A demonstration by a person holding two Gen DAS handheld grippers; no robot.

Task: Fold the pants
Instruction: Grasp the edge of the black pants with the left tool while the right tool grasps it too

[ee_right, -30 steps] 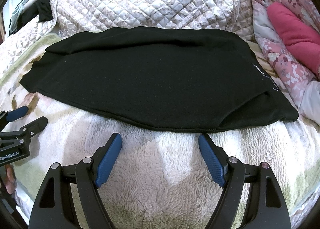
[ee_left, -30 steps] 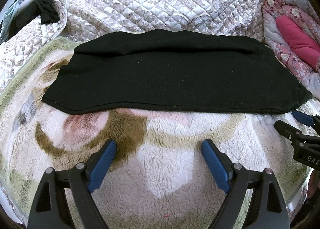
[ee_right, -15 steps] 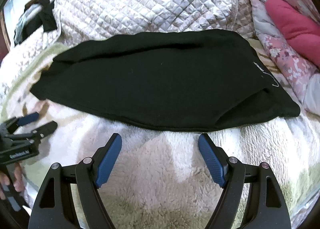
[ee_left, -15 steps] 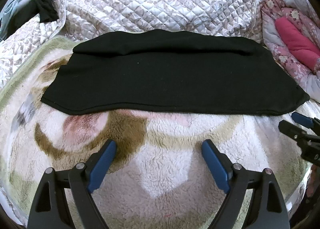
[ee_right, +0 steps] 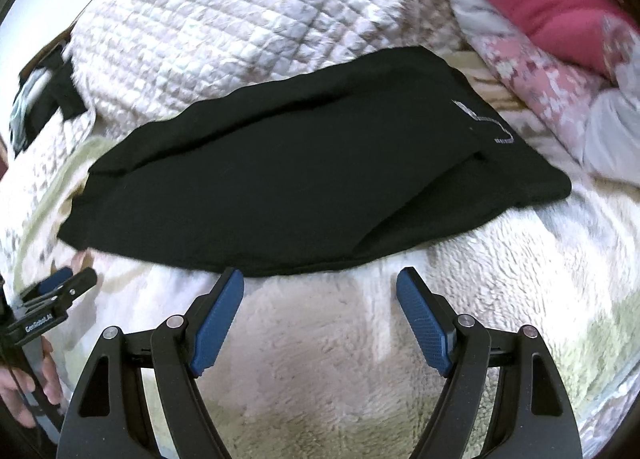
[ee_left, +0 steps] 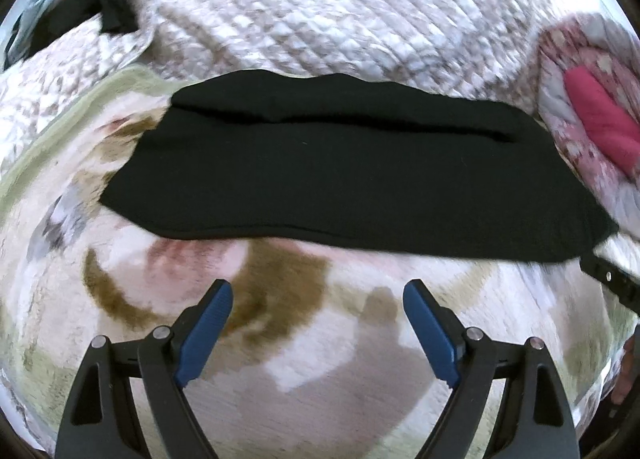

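Pants (ee_left: 360, 179), black and folded into a long band, lie across the fleece blanket (ee_left: 340, 339) just ahead of me. My left gripper (ee_left: 316, 323) hovers over bare fleece with jaws apart; my right gripper (ee_right: 320, 315) is equally wide, its left tip at the pants' near hem. Beyond lie a quilted cover (ee_left: 340, 11) and a floral pink bundle (ee_right: 540, 39).

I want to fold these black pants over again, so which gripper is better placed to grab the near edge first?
Right, probably. The right gripper is open with one fingertip at the black pants' near hem; the left gripper, also open, sits back over the fleece blanket.
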